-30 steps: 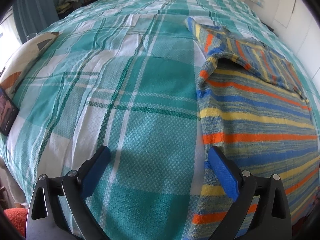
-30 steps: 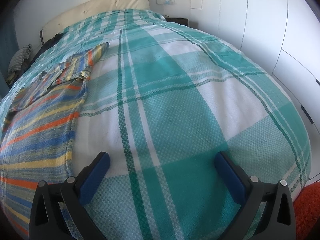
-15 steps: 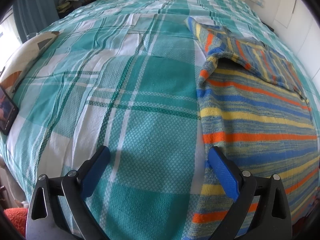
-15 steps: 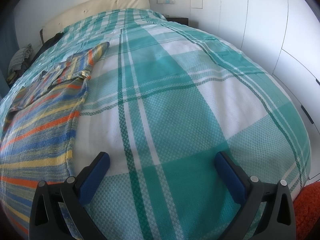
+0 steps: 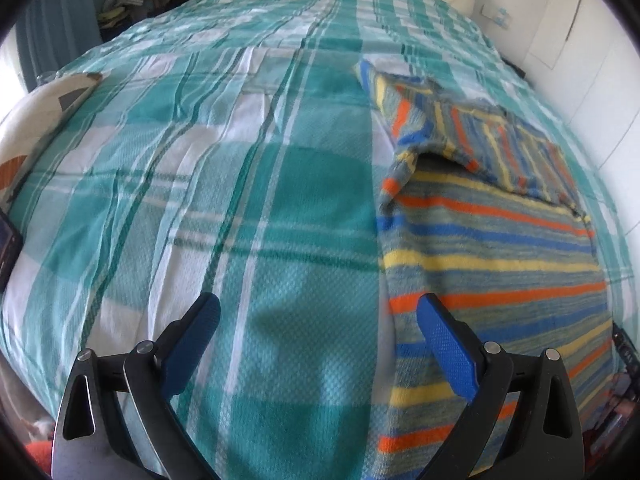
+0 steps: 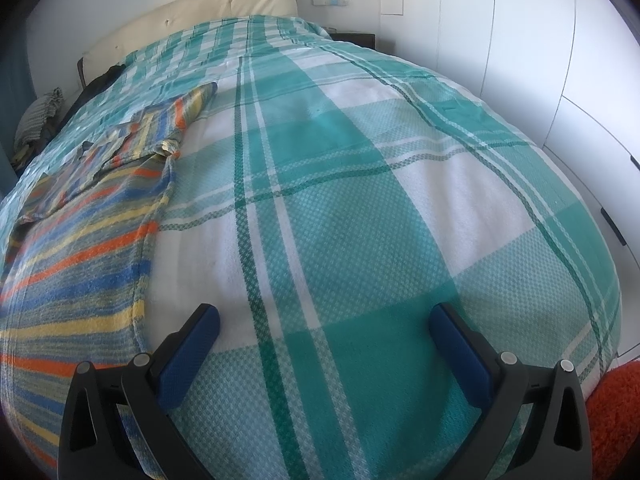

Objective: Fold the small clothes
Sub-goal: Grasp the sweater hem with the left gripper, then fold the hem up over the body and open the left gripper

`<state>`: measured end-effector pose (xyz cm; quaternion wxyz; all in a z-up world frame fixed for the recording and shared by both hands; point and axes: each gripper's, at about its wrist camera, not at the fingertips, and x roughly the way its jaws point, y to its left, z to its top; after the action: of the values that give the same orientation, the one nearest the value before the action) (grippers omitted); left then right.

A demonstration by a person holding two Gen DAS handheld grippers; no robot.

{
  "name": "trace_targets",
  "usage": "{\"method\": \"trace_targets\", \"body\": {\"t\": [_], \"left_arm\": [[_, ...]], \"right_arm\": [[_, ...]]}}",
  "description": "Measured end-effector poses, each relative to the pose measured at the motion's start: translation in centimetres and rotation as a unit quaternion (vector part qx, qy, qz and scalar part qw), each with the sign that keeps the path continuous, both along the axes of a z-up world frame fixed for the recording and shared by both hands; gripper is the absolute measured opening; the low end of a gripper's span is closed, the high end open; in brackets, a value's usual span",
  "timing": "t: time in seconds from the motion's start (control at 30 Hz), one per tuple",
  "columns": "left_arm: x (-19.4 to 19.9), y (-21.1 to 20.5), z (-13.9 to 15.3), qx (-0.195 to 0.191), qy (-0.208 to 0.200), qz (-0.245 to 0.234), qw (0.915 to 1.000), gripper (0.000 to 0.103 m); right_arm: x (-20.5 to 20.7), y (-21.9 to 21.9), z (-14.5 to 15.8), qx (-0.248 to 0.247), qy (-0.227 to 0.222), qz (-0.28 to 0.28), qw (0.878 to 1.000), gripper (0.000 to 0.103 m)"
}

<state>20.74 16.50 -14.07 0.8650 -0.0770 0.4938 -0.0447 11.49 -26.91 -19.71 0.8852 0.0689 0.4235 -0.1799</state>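
Folding is looking barely started: striped top (image 5: pixel 492 248) is lying flat on the bed's plaid bedspread (image 5: pixel 240 184), one sleeve (image 5: pixel 472 136) tucked across, rest still to do. Left gripper (image 5: pixel 318 344) and right gripper (image 6: pixel 324 354) are both hovering, jaws spread, holding nothing. Only the right view is showing the wardrobe doors (image 6: pixel 532 32).
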Motion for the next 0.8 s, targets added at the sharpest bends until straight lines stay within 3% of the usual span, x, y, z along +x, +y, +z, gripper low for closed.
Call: {"method": "trace_targets", "body": {"t": [0.1,0.23,0.3,0.33,0.4,0.43,0.47,0.53,0.63,0.7,0.77,0.8], "left_arm": [[2.2,-1.5,0.8,0.017,-0.014,-0.054,0.9983,0.099],[5.7,-5.7,0.3,0.103,-0.025,-0.122,0.9869,0.097],[7.6,-7.5,0.1,0.133,-0.042,-0.126,0.9823,0.087],[8.4,-7.8,0.0,0.133,-0.05,-0.122,0.9823,0.077],[9.6,-7.9,-0.3,0.138,-0.072,-0.097,0.983,0.028],[10.2,-7.3,-0.7,0.134,-0.061,-0.085,0.9854,0.007],[10.4,-6.3,-1.3,0.115,-0.049,-0.067,0.9899,0.006],[9.8,-4.6,-2.0,0.09,-0.044,-0.037,0.9943,0.005],[8.0,-4.8,-2.7,0.119,-0.039,-0.059,0.9903,0.011],[7.2,-5.3,-2.3,0.146,-0.033,-0.08,0.9855,0.032],[6.4,-4.7,-1.5,0.154,-0.022,-0.087,0.9839,0.089],[5.9,-3.9,-0.8,0.137,-0.027,-0.091,0.9861,0.092]], "right_arm": [[0.0,0.0,0.0,0.0,-0.001,0.002,1.0,0.103],[0.0,-0.1,0.0,0.0,-0.001,0.002,1.0,0.103],[0.0,-0.1,0.0,-0.001,-0.002,0.002,1.0,0.103],[0.1,-0.1,0.0,-0.001,-0.002,0.002,1.0,0.103],[0.1,-0.1,0.0,-0.001,-0.001,0.002,1.0,0.103],[0.2,-0.2,0.0,-0.001,-0.001,0.002,1.0,0.103],[0.1,-0.1,0.0,0.0,-0.001,0.002,1.0,0.103],[0.1,-0.1,0.0,0.001,-0.002,0.001,1.0,0.103],[0.0,-0.1,-0.1,0.0,-0.004,0.001,1.0,0.103],[0.0,-0.1,-0.1,0.0,-0.004,0.002,1.0,0.103],[0.0,-0.1,-0.1,0.001,-0.003,0.001,1.0,0.103],[0.0,-0.1,-0.1,0.002,-0.002,0.001,1.0,0.103]]}}
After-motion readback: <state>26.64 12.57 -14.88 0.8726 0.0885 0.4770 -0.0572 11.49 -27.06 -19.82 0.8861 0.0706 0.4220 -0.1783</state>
